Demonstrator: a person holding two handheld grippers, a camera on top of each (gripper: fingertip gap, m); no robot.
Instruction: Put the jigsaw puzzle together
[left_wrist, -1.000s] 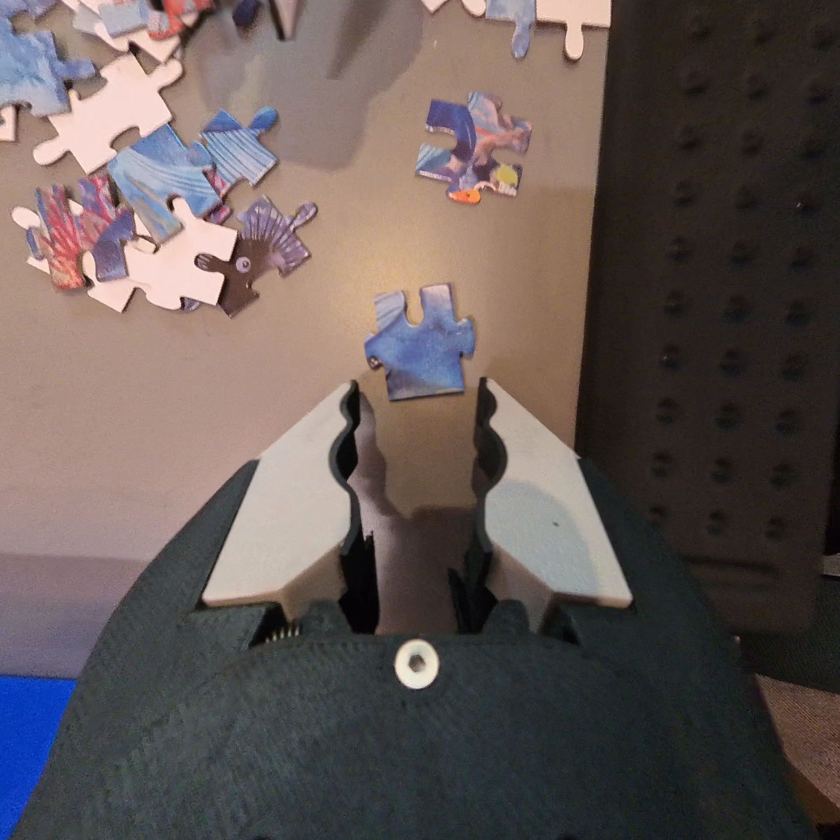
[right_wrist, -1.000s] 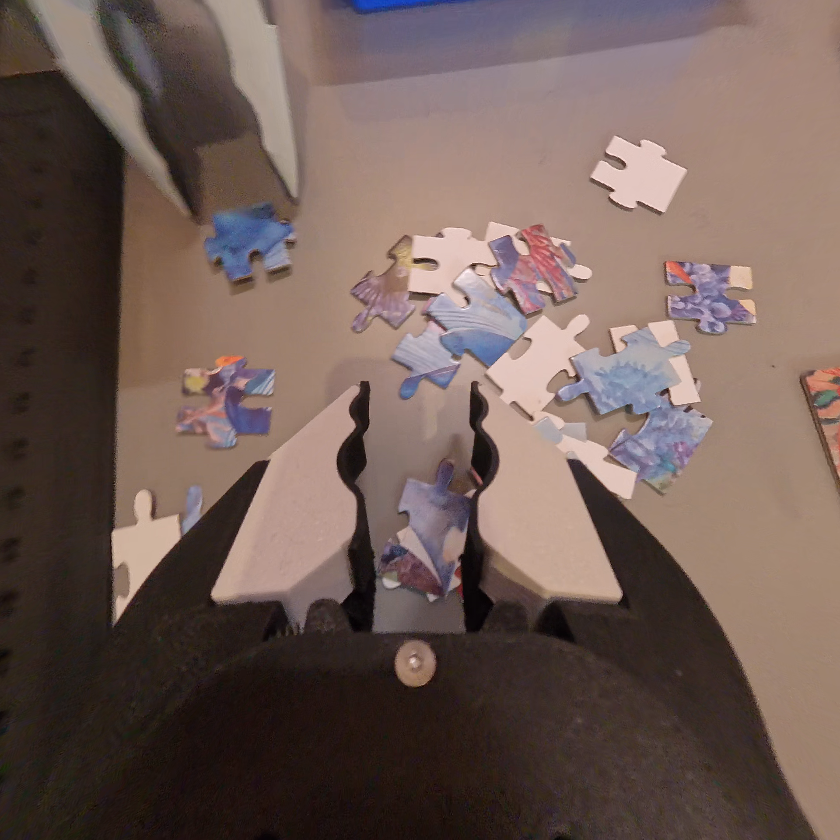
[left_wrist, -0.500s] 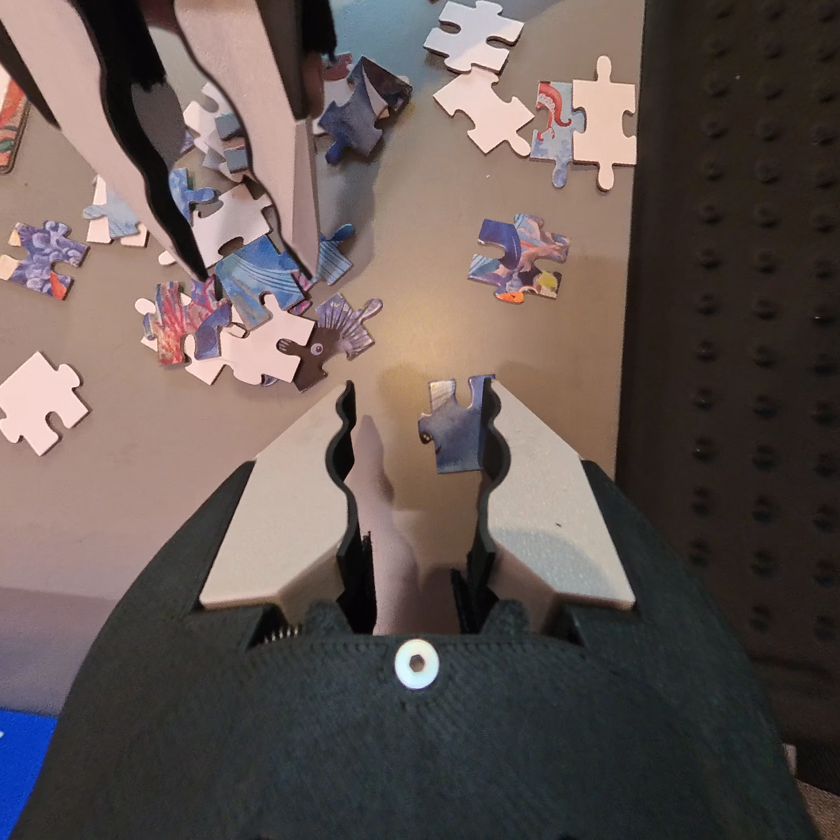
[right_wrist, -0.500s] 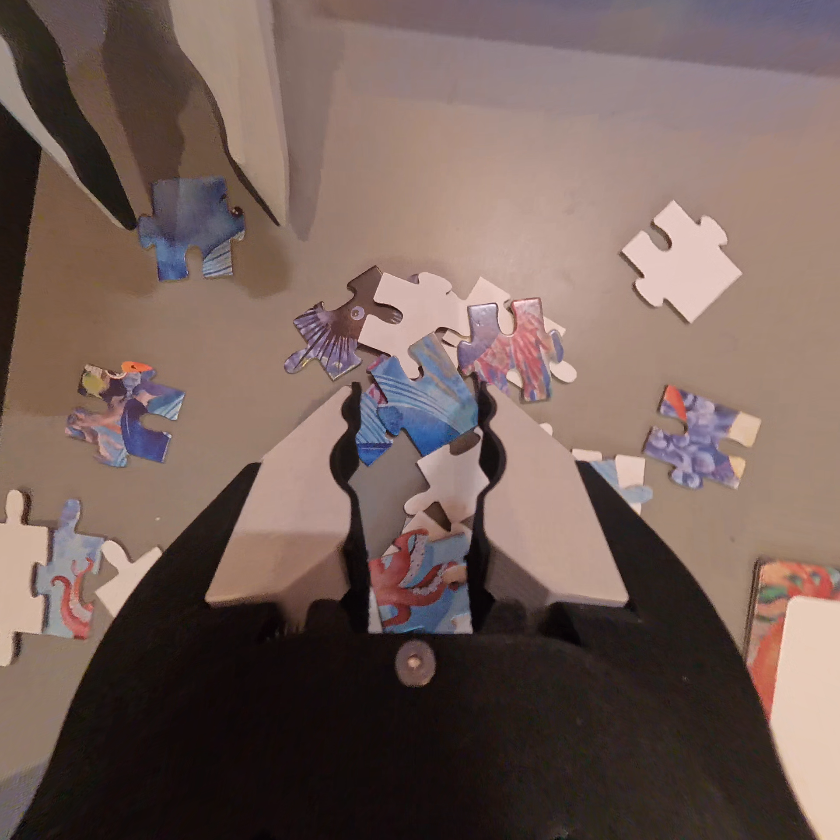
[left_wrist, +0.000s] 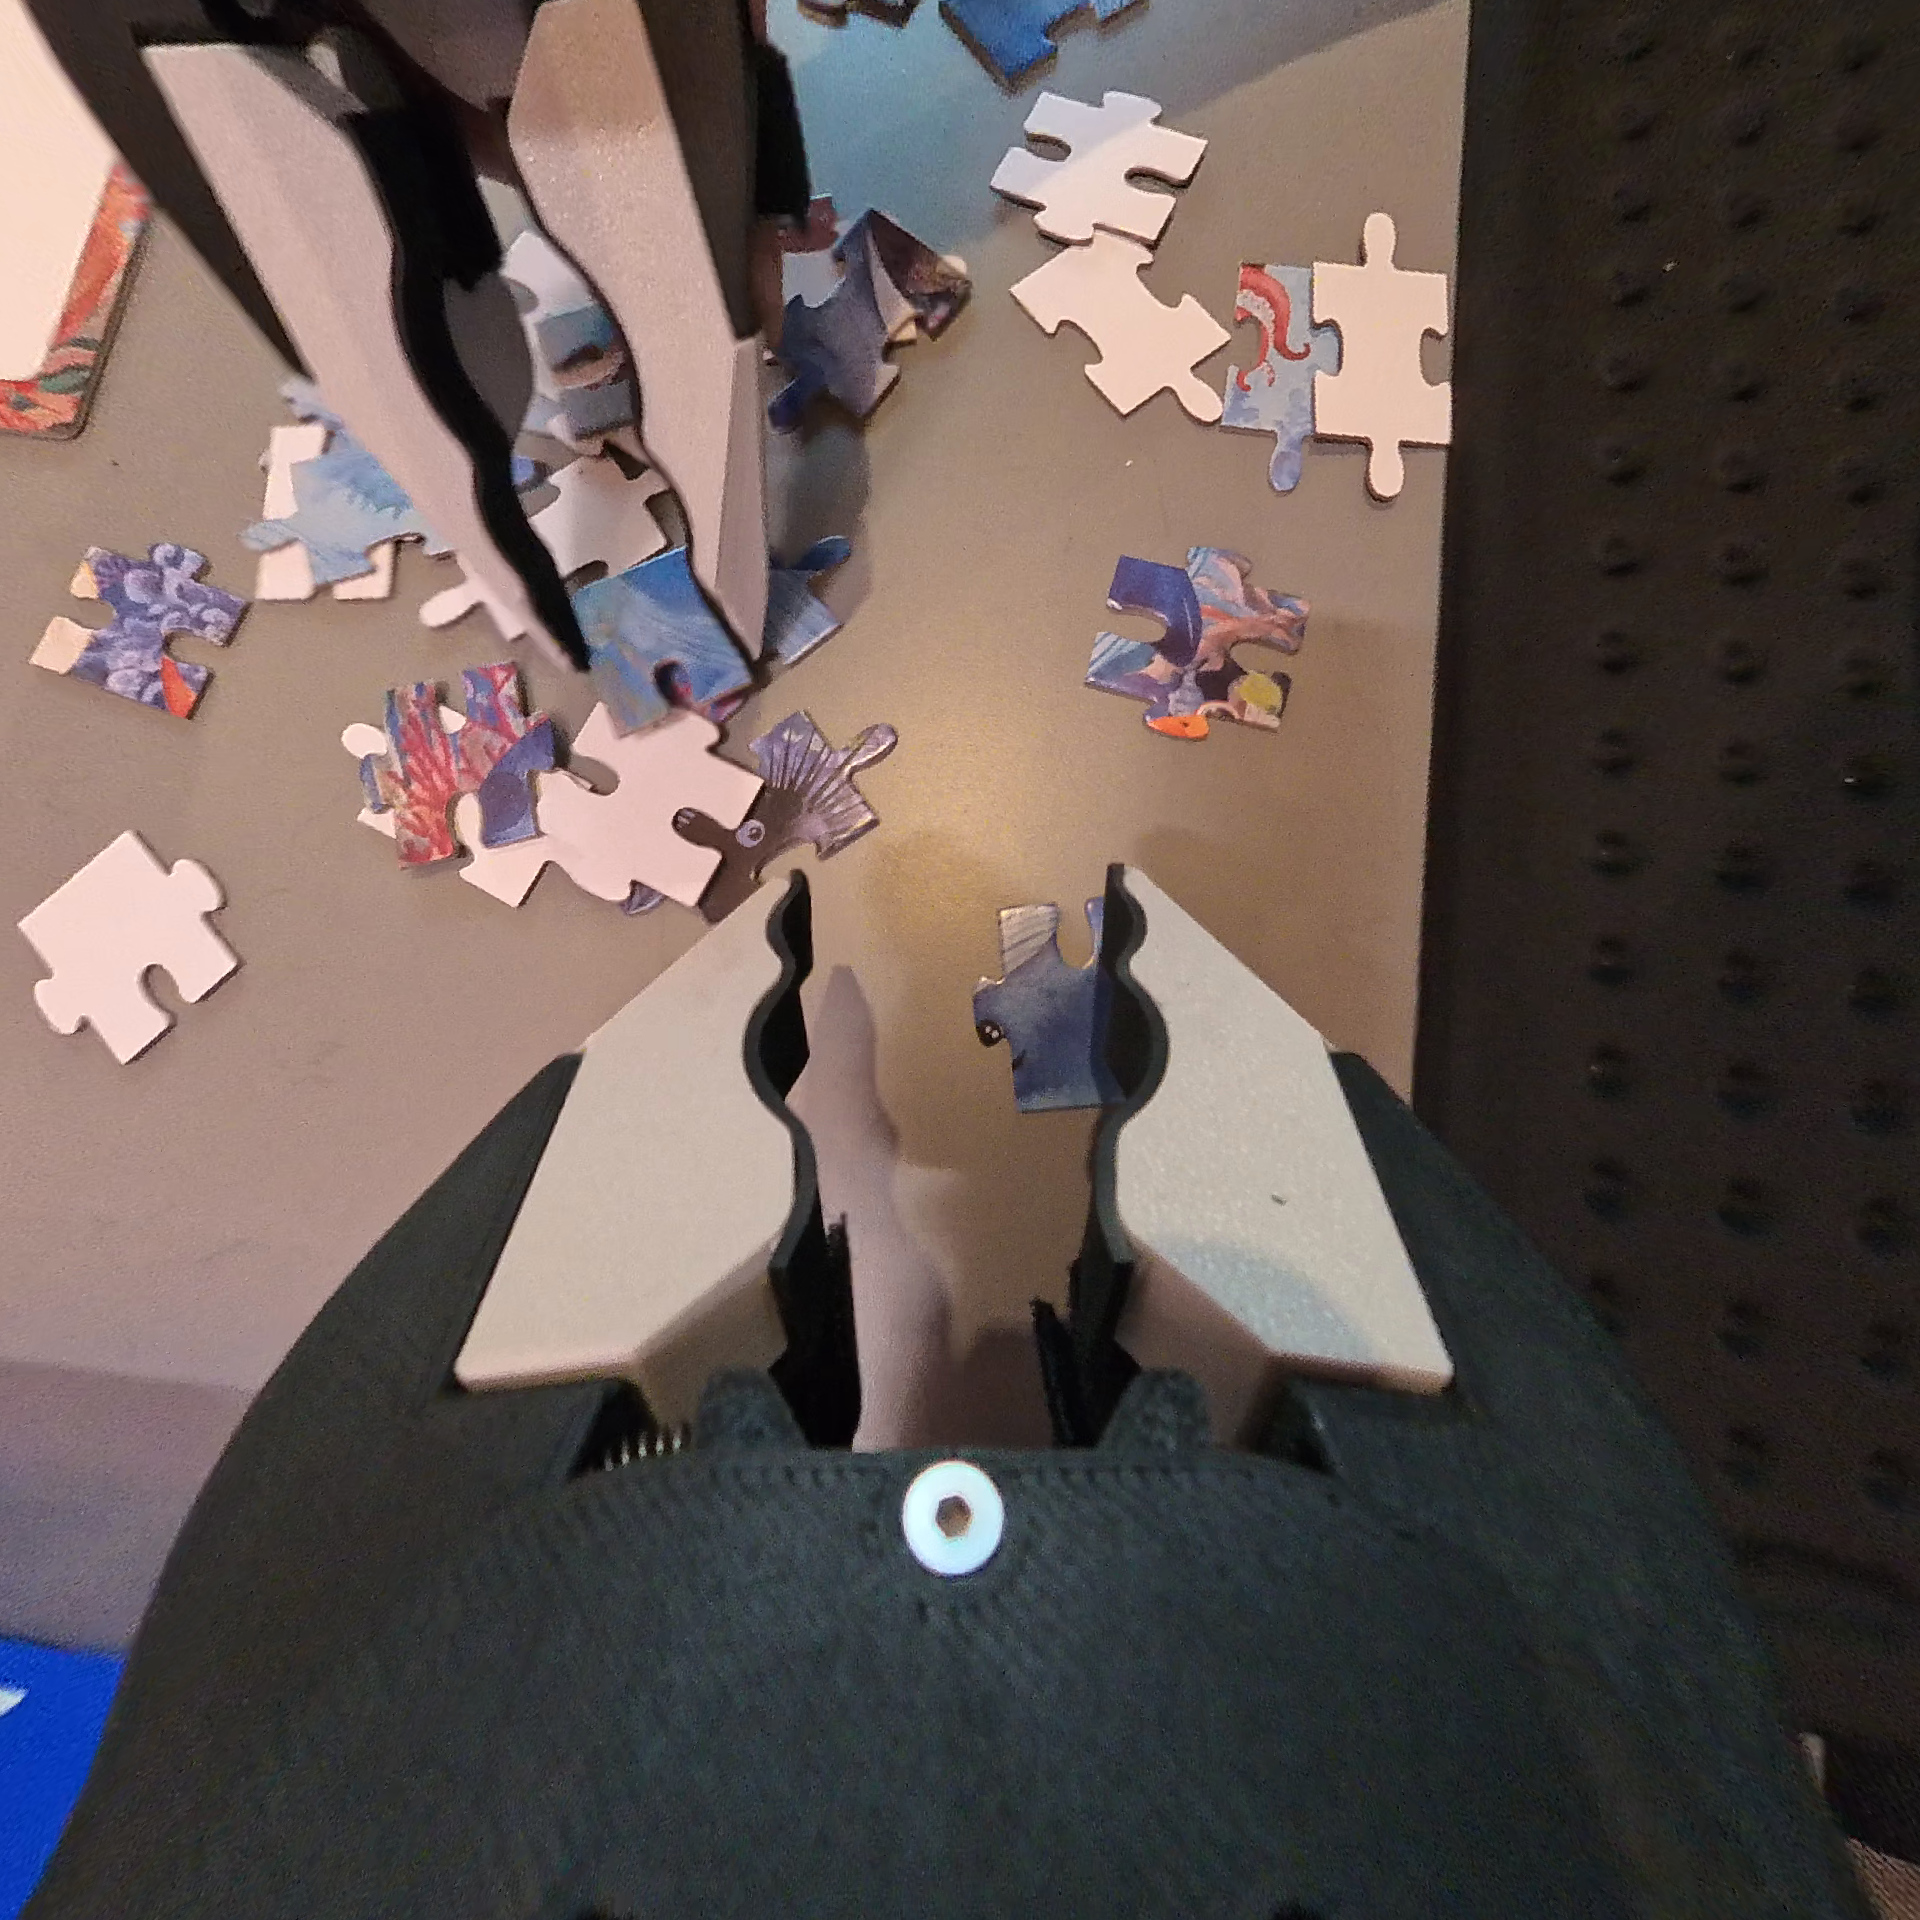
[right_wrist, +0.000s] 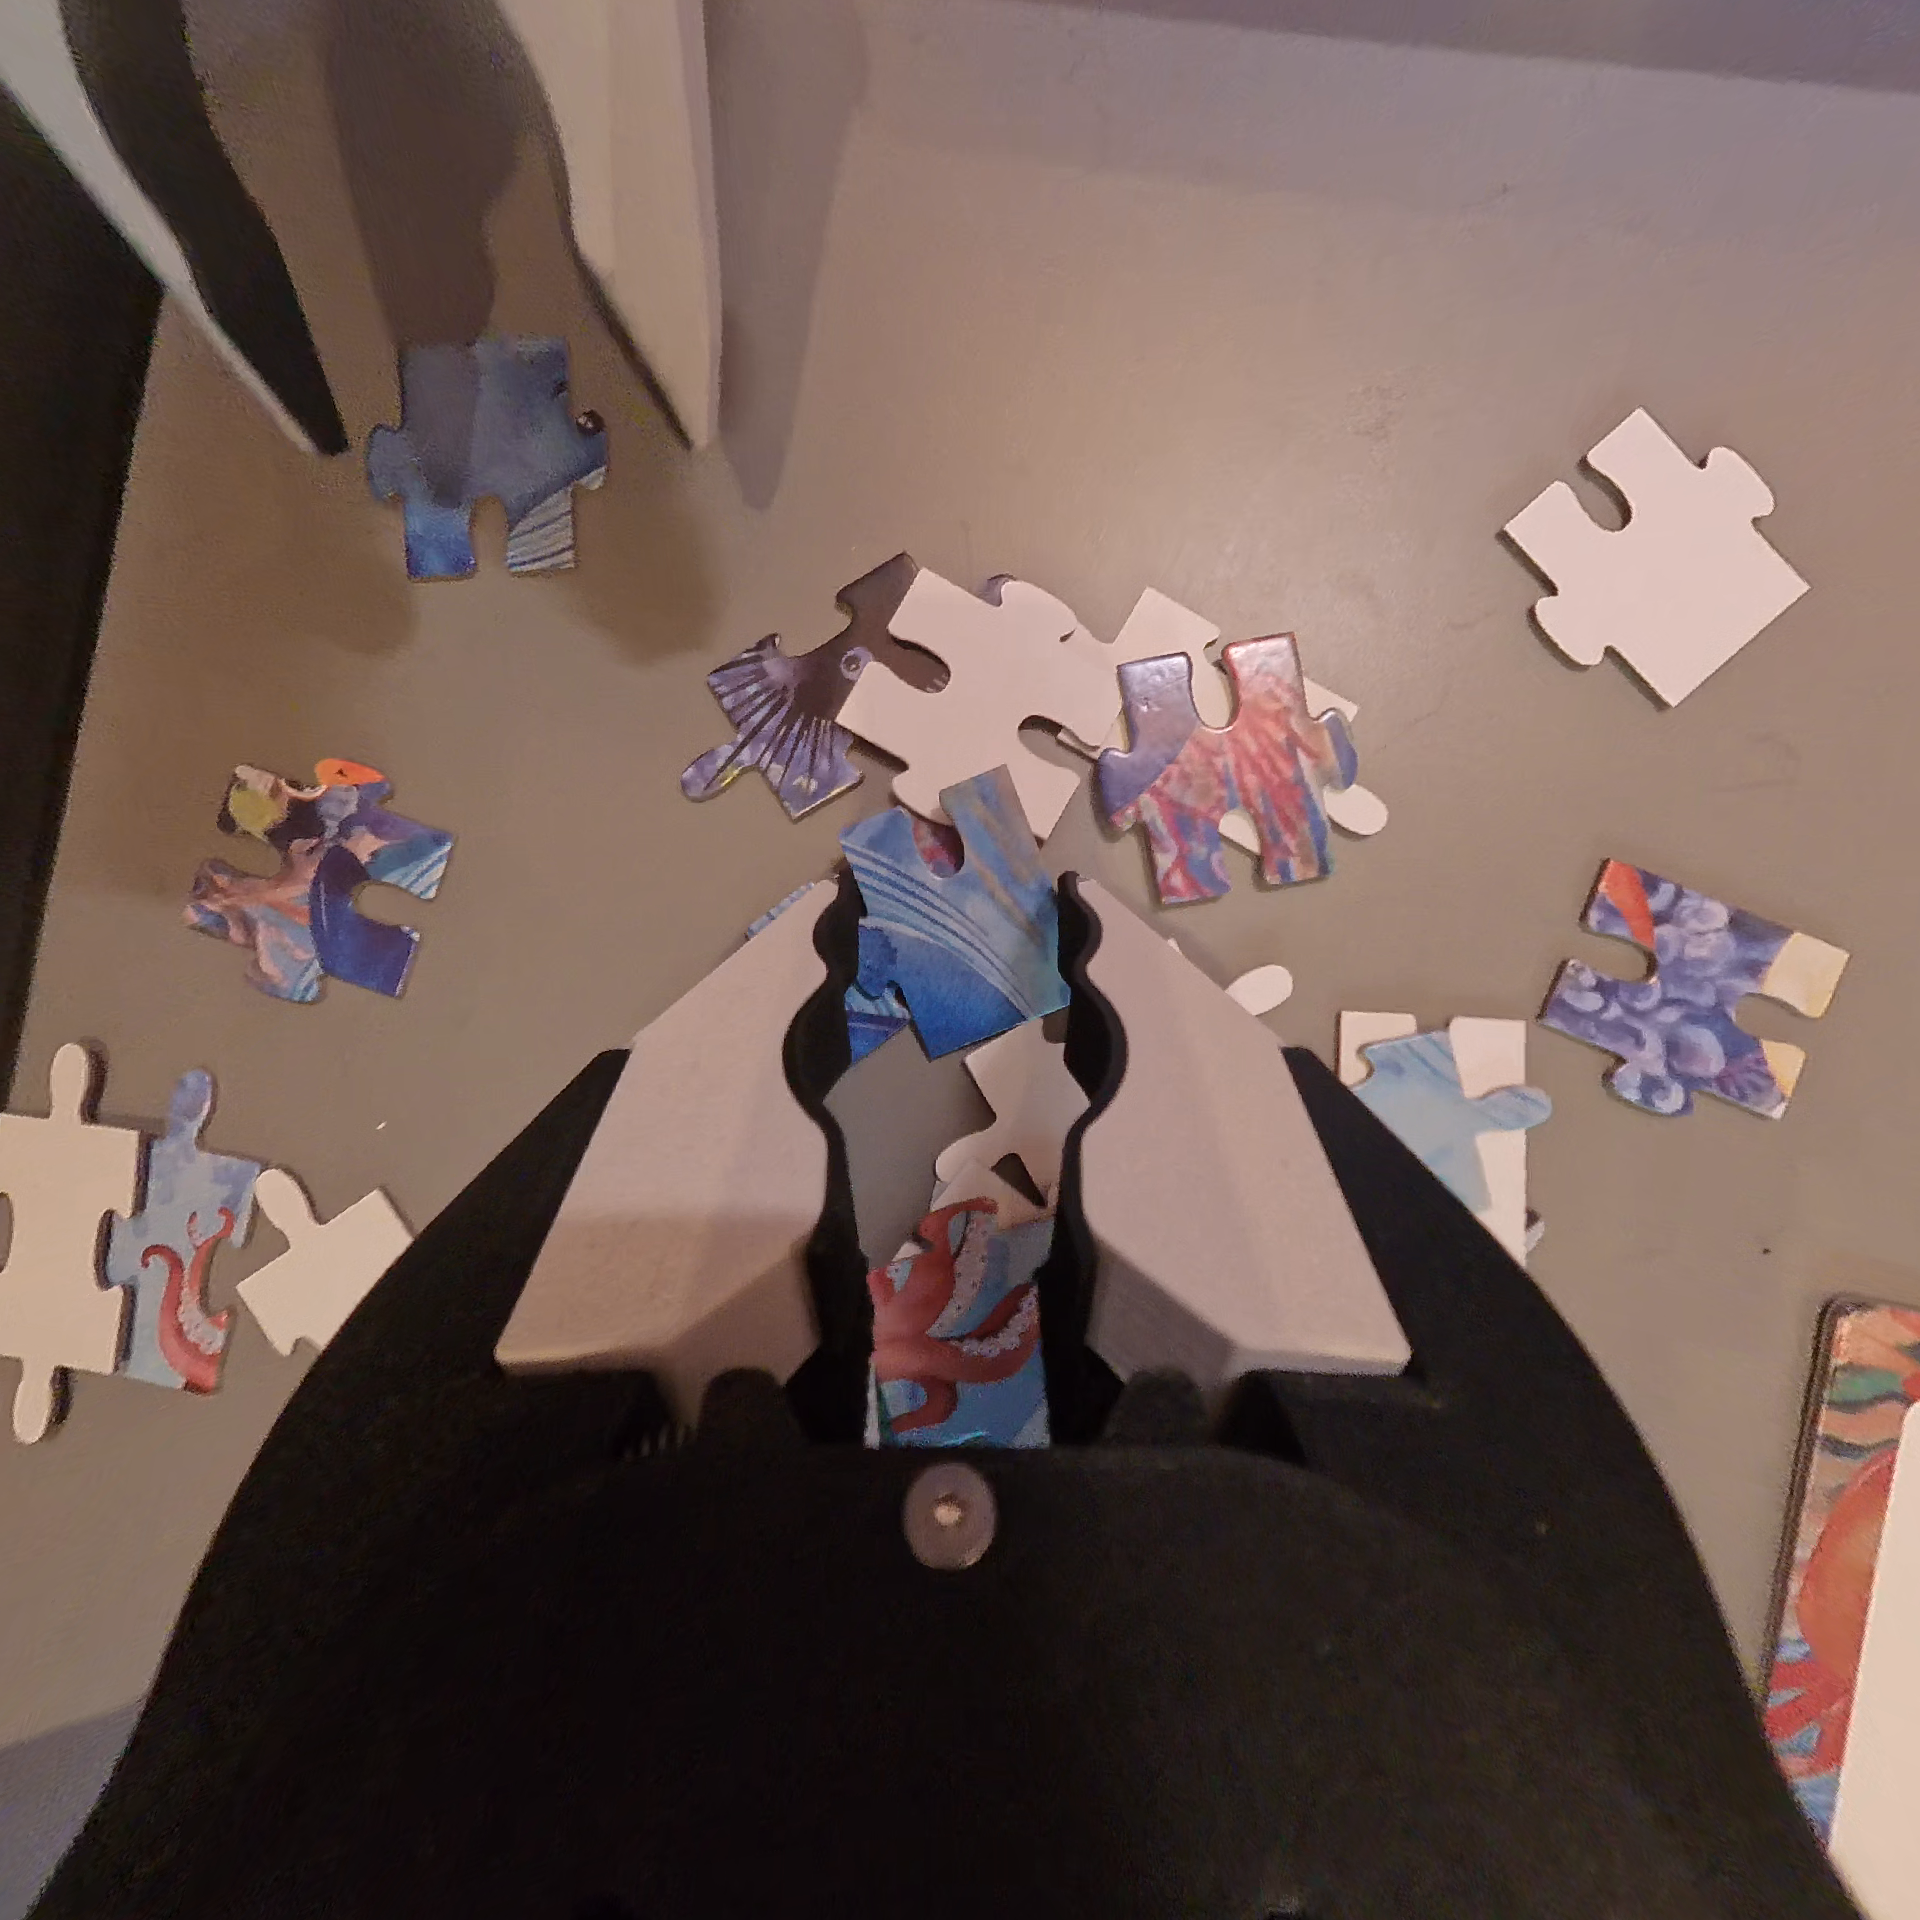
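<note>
Puzzle pieces (right_wrist: 1226, 769) lie scattered on the table (left_wrist: 312, 1143) as the open left gripper (left_wrist: 951, 914) straddles a dark blue piece (left_wrist: 1039, 1023) and the right gripper (right_wrist: 956, 904), apparently still unclamped, brackets a light blue one (right_wrist: 966, 925) that overlapping neighbours could snag.

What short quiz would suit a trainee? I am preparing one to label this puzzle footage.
1. True or false: the left gripper is shut on the dark blue piece.
2. Which piece lies between the fingertips of the right gripper? A) the purple bubbly piece B) the striped light-blue piece C) the fan-patterned piece
3. Fill in: the lone white piece lies picture side ____.

Key:
1. False. The fingers are open and the piece lies on the table.
2. B
3. down
</note>
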